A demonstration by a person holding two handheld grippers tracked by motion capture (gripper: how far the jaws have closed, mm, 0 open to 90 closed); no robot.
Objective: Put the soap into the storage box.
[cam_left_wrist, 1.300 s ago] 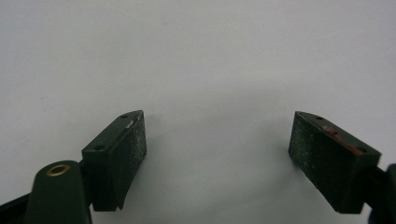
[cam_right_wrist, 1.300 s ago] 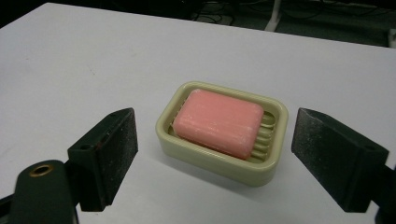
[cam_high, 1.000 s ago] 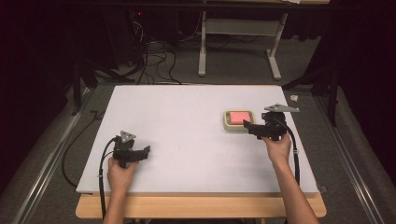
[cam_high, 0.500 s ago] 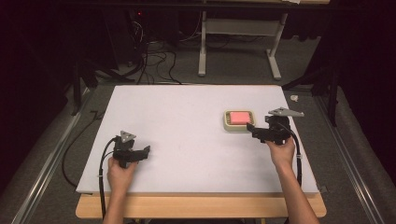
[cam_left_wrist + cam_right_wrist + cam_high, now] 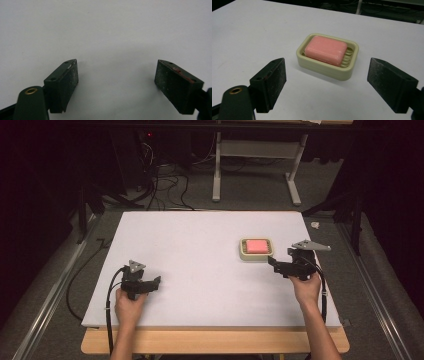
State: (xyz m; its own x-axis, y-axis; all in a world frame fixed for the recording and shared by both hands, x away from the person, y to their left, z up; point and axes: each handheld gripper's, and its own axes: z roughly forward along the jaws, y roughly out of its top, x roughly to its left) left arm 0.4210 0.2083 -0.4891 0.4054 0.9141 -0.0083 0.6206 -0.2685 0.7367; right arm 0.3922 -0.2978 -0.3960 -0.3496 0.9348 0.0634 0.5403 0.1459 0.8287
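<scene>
My left tongs (image 5: 156,282) and right tongs (image 5: 272,262) are matte black hand-held units, each topped by a grey three-cornered plate and trailing a black cable back past my bare, sleeveless forearms. Up close, the left tongs (image 5: 116,86) end in two thick, wedge-shaped black jaws with dusty, speckled pad faces, small screw holes along their top edges, a brass-ringed hole at the lower left and reddish smears on the right jaw. The right tongs (image 5: 327,87) carry the same blocky jaws and brass-ringed hole.
</scene>
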